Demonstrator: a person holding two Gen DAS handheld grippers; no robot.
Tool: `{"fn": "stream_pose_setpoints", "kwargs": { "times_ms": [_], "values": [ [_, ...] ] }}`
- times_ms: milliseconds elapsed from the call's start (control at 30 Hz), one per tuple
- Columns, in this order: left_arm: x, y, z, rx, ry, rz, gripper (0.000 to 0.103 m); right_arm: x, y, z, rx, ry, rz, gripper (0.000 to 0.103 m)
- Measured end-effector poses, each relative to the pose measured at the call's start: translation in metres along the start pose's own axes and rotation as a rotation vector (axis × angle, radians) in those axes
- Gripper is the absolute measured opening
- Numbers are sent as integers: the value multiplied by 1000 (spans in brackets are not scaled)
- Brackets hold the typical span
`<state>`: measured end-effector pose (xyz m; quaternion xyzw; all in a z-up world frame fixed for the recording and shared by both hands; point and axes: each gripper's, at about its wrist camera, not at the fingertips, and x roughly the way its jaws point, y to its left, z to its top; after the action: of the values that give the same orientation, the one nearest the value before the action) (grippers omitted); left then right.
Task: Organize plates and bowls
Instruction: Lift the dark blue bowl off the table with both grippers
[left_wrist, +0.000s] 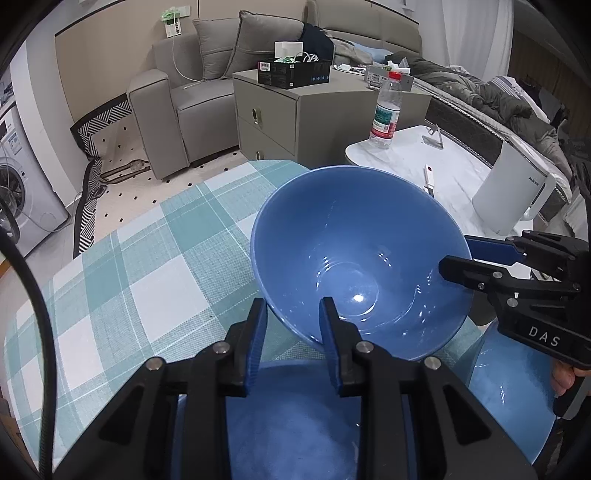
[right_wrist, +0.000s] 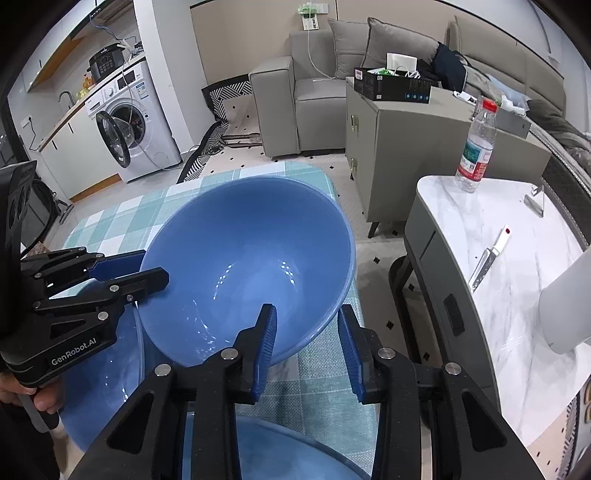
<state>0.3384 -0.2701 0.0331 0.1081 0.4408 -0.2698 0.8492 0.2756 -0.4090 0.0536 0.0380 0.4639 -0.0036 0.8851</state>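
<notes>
A large blue bowl (left_wrist: 362, 251) (right_wrist: 251, 258) sits over the check-clothed table (left_wrist: 147, 277), and both grippers hold it by the rim. My left gripper (left_wrist: 292, 301) straddles the near left rim, one finger inside the bowl and one against its outer wall, pads pressing. It shows at the left of the right wrist view (right_wrist: 155, 264). My right gripper (right_wrist: 308, 307) clamps the opposite rim the same way and appears at the right of the left wrist view (left_wrist: 456, 251). Beneath the grippers lie a blue plate (left_wrist: 291, 424) (right_wrist: 280, 446) and another blue dish (left_wrist: 513, 387) (right_wrist: 99, 369).
A white marble side table (right_wrist: 517, 295) stands to the right, carrying a water bottle (right_wrist: 476, 147), a knife (right_wrist: 487, 258) and a white kettle (left_wrist: 513, 192). Beyond are a grey cabinet (left_wrist: 295, 118), a sofa (left_wrist: 177, 96) and a washing machine (right_wrist: 136, 122).
</notes>
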Motion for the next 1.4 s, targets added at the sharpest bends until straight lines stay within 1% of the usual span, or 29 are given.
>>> {"fn": "stream_pose_setpoints", "kwargs": {
  "times_ms": [367,667,1000,1400],
  "values": [
    [-12,-5,3,5,-42,2,27,-12,2,-1,-5,-32,-19,35],
    [-27,-6,2,-4,-73,1,27,-31,6,-2,-13,-68,-27,35],
    [-55,-12,-1,-4,-125,9,27,-64,13,-9,-17,-125,-29,35],
    [-85,-20,-13,-12,-180,11,27,-101,23,-21,-29,-186,-25,35]
  ]
}}
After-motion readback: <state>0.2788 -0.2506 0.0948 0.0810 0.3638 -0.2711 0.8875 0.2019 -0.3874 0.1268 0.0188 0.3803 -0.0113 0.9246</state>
